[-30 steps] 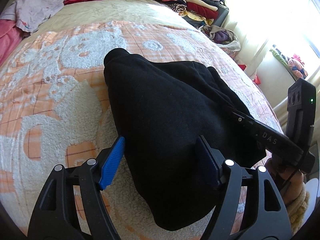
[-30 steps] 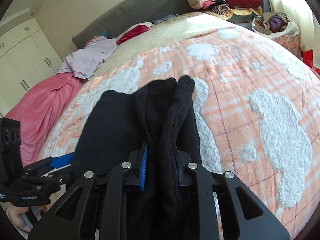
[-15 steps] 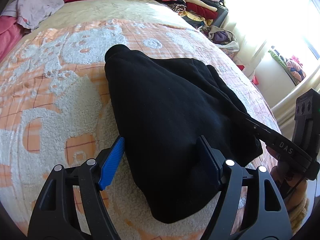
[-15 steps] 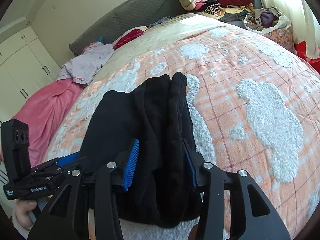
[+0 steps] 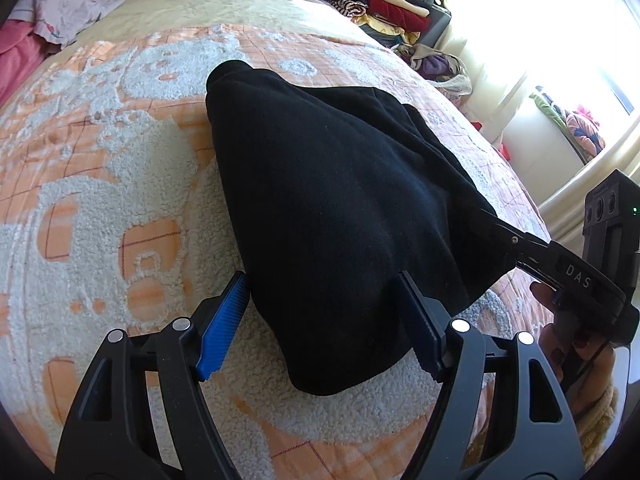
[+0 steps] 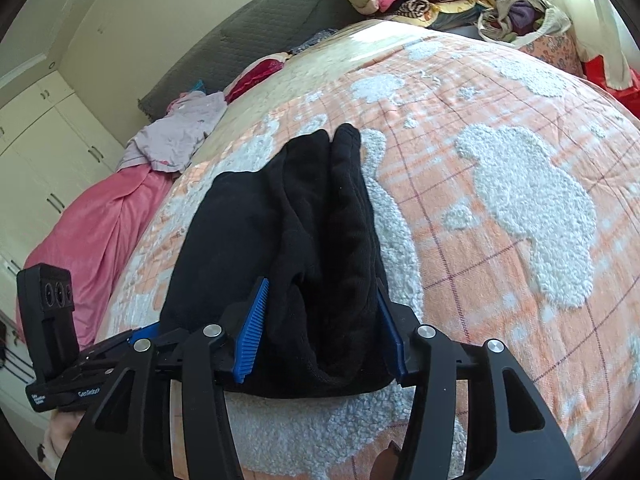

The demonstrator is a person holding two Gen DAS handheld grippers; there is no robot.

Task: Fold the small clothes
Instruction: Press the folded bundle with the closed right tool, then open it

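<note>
Right claw (image 6: pixel 320 328) jaws just opened, releasing black garment (image 6: pixel 296 240); left claw (image 5: pixel 324 320) spread over it.

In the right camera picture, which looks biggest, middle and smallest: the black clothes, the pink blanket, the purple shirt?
1. Black clothes, though nearness to the camera inflates them.
2. Pink blanket.
3. Purple shirt, farthest away, so its real size is unsure.

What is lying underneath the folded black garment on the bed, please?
The black garment lies on an orange-and-white fleece blanket. The blanket directly beneath it is covered, so anything else there cannot be seen.
</note>
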